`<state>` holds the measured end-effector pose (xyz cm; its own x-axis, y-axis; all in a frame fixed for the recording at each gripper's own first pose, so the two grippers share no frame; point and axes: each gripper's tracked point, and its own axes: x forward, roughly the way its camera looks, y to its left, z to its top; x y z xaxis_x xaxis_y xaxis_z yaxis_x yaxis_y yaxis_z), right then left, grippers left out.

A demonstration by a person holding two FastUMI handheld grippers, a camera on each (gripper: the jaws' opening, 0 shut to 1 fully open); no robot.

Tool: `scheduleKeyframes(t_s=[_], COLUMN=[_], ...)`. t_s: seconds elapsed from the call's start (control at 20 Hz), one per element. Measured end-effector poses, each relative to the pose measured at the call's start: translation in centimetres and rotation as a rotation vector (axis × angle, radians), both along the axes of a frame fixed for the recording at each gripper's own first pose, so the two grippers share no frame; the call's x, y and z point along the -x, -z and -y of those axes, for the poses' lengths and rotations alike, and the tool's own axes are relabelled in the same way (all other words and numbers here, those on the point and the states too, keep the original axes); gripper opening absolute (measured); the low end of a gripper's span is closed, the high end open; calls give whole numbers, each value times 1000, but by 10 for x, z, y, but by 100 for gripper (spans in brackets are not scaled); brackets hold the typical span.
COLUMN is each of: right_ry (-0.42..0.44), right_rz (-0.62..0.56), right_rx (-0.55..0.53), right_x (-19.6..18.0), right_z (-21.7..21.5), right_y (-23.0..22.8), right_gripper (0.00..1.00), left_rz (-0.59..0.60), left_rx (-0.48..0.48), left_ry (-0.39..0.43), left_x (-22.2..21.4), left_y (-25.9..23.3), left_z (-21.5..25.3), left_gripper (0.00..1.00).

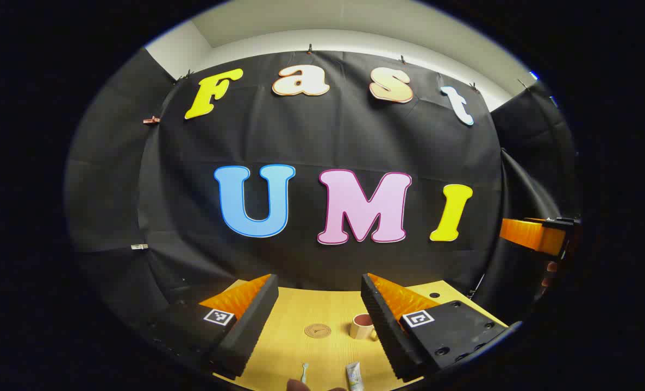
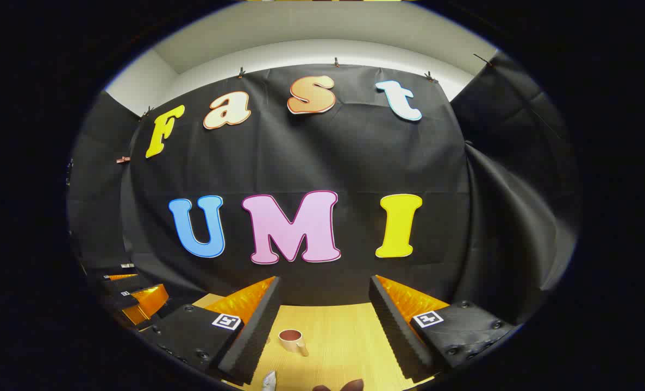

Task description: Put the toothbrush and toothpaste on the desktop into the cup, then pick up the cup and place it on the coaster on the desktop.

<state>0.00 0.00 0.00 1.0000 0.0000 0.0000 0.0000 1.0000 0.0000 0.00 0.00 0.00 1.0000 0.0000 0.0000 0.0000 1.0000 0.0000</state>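
Observation:
In the left gripper view, a round tan coaster (image 1: pixel 317 330) lies on the wooden desktop (image 1: pixel 295 309), with a cream cup (image 1: pixel 362 326) with a reddish inside upright just right of it. Nearer to me lie a white toothbrush (image 1: pixel 304 372) and a toothpaste tube (image 1: pixel 354 376). My left gripper (image 1: pixel 318 278) is held open above the desk, with nothing between its fingers. In the right gripper view, the cup (image 2: pixel 291 340) stands ahead on the left and the toothpaste tube (image 2: pixel 269 380) lies at the bottom edge. My right gripper (image 2: pixel 325 279) is open and holds nothing.
The black cloth wall closes off the far edge of the desk. The other gripper (image 1: pixel 539 233) hangs at the far right of the left gripper view. In the right gripper view the other gripper (image 2: pixel 132 296) is at the far left. Fingertips of a hand (image 2: pixel 344 385) show at the bottom.

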Motion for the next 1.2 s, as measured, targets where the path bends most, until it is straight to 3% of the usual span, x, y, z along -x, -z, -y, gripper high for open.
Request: scheduleKeyframes(t_s=[0.25,0.7,0.95,1.2], right_ry=[24,-21,-73,-130], right_rz=[4,-64,-248,-489], right_rx=[-19,-3,36,92], right_x=[3,2,7,16], right_z=[8,-15,-51,-95], right_y=[-1,24,86,183], right_gripper=[98,98,98,98], left_rz=[-4,-37,-83,-163], left_rx=[4,3,17,40], left_ry=[5,3,3,9], left_x=[1,6,9,16], left_y=[1,16,44,94], left_z=[2,-13,-42,-71], left_gripper=[96,97,97,97])
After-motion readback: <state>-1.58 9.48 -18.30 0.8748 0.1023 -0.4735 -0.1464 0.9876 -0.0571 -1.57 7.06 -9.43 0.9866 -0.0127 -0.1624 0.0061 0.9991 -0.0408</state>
